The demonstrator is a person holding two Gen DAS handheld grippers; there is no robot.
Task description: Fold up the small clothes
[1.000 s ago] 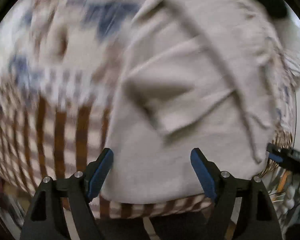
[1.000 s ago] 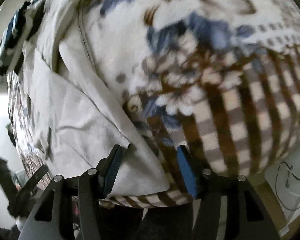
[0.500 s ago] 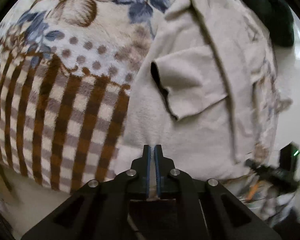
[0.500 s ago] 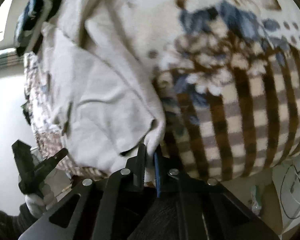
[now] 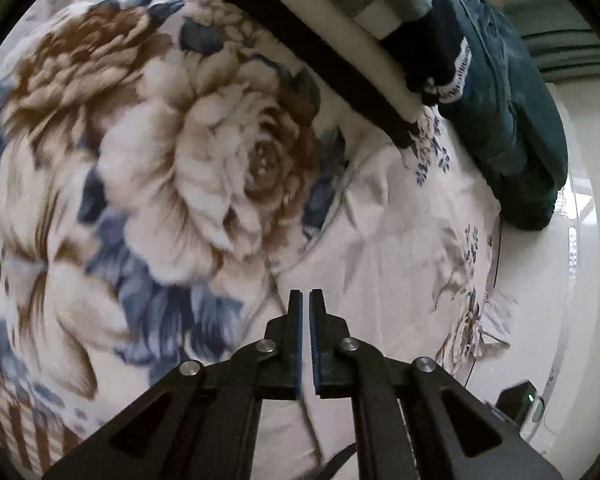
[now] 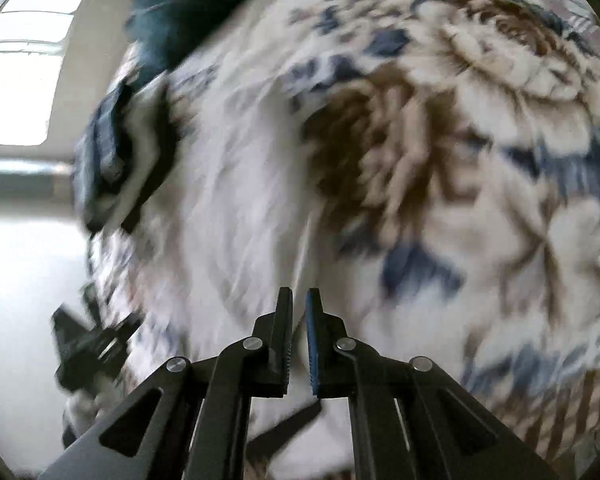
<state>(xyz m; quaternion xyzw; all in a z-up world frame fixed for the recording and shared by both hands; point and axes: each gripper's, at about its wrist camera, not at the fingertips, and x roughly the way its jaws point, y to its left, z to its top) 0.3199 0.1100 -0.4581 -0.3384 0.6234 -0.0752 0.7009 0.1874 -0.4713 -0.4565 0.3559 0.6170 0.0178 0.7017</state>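
Left gripper (image 5: 305,296) first: its two blue-padded fingers are pressed nearly together, a thin slit between the pads, and a fold of the cream garment (image 5: 400,248) runs up into that slit — it is pinching the cloth at the near edge. From the fingertips the garment spreads away to the far right, pale and creased, with a raised seam curving along its left border. Just left of that seam lies the floral blanket (image 5: 160,184), a big brown-and-cream rose with blue leaves, and brown stripes at the near left corner. At the far side, a stack of folded clothes (image 5: 364,20) sits on the blanket, black at the bottom, white and grey above. Right of the stack lies a dark teal garment (image 5: 512,120), reaching the bed's right edge, with pale floor beyond.

Over to the right gripper (image 6: 298,300): fingers drawn close, a narrow gap between the ridged pads, white cloth directly behind and below them. This view is heavily smeared, so whether cloth is actually caught between the pads I cannot tell. The pale cloth streams away to the far left; the rose pattern fills the right. The left gripper shows as a dark blurred shape at the near left.
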